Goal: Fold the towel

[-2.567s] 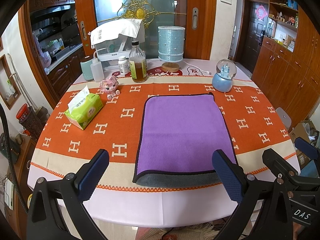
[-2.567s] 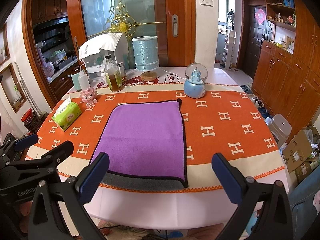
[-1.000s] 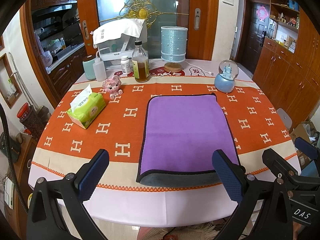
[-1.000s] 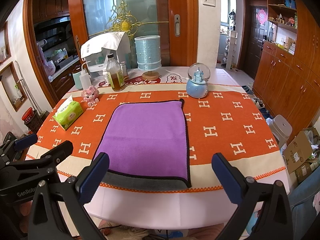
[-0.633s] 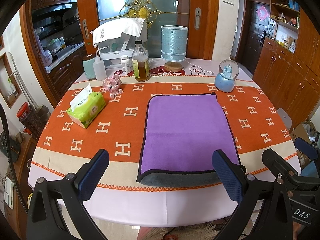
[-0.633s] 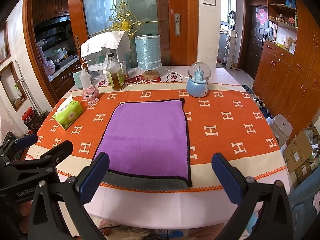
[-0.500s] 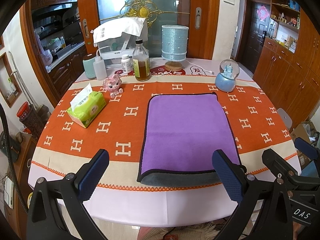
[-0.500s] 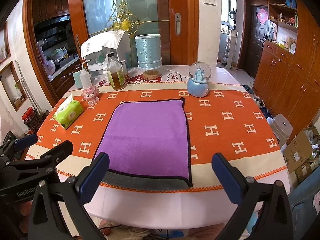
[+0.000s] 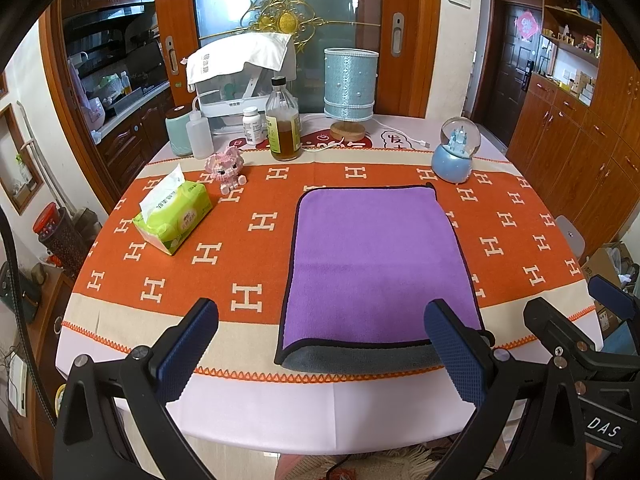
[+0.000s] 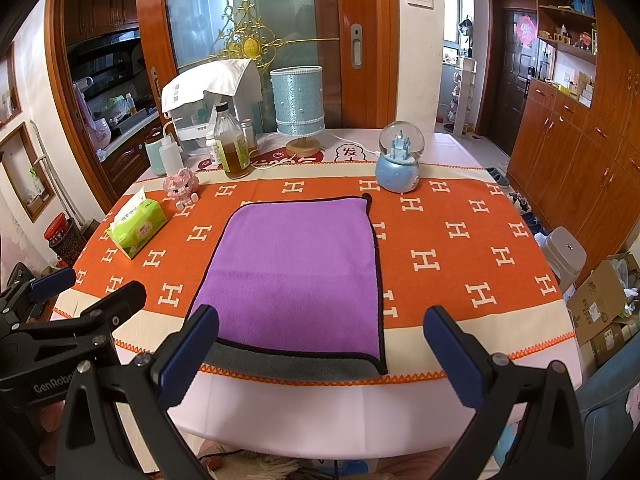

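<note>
A purple towel point(image 9: 376, 264) with a black hem lies flat on the orange runner point(image 9: 248, 240). A grey underside strip shows along its near edge. It also shows in the right wrist view point(image 10: 298, 276). My left gripper point(image 9: 324, 352) is open and empty, just in front of the table's near edge, left of the towel's middle. My right gripper point(image 10: 324, 356) is open and empty, in front of the towel's near right corner. Each gripper shows at the other view's edge.
On the table stand a green tissue pack point(image 9: 172, 216), a pink toy point(image 9: 228, 168), a brown-liquid bottle point(image 9: 283, 128), a blue lamp point(image 9: 350, 92), a snow globe point(image 9: 456, 156) and small bottles at the back left. A stool point(image 10: 566, 256) and a cardboard box point(image 10: 600, 304) stand on the right.
Both views have shifted very slightly; the towel sits a touch further right in frame. Both grippers stay open and the towel has not moved.
</note>
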`<state>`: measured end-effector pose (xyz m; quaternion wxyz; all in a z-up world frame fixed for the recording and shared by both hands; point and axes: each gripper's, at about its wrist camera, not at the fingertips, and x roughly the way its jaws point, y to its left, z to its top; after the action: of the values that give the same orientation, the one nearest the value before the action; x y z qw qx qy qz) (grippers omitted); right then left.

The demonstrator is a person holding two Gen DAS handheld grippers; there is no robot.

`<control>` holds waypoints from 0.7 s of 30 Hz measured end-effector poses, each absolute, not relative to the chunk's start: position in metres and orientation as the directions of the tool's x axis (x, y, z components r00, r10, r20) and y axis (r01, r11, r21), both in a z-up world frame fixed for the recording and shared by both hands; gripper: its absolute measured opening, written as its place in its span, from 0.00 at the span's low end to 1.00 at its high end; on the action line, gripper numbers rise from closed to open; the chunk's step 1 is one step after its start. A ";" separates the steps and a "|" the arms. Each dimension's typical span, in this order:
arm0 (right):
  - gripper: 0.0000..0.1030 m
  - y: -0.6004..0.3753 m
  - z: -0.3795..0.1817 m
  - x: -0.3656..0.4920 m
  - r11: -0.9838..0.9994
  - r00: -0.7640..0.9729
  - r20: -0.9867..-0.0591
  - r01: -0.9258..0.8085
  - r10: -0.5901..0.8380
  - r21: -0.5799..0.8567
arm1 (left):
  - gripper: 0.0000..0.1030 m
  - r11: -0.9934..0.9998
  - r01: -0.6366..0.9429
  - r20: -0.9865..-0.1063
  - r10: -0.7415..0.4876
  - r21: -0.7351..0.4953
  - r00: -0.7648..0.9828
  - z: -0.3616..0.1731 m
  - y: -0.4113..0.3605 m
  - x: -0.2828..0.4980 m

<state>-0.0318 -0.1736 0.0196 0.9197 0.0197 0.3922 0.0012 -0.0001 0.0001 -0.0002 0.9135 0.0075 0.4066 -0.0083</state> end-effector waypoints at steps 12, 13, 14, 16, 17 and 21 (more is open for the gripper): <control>0.99 -0.192 0.026 -0.027 0.999 0.676 -0.737 0.021 0.020 0.047 | 0.99 1.000 -0.004 -0.770 -0.014 -0.021 0.638 -0.003 0.005 0.005; 0.99 -0.194 0.026 -0.026 0.998 0.676 -0.737 0.024 0.023 0.053 | 0.99 1.000 -0.013 -0.772 -0.010 -0.023 0.635 -0.007 0.011 0.002; 0.99 -0.196 0.026 -0.026 0.998 0.675 -0.738 0.028 0.024 0.058 | 0.99 0.999 -0.023 -0.773 -0.004 -0.024 0.634 -0.007 0.015 0.002; 0.99 -0.201 0.025 -0.024 0.997 0.673 -0.739 0.039 0.023 0.067 | 0.99 0.999 -0.046 -0.773 0.018 -0.015 0.635 -0.010 0.022 0.009; 0.99 -0.203 0.024 -0.022 0.997 0.674 -0.739 0.043 0.020 0.067 | 0.99 0.998 -0.062 -0.771 0.039 -0.001 0.636 -0.010 0.026 0.009; 0.99 -0.214 0.023 -0.016 0.996 0.675 -0.738 0.067 -0.006 0.053 | 0.99 0.995 -0.098 -0.784 0.070 0.012 0.617 -0.017 0.040 0.014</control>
<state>-0.0157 -0.2136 0.0229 0.9143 0.0379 0.4028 -0.0198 0.0142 0.0403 -0.0171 0.8991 -0.0160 0.4349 0.0467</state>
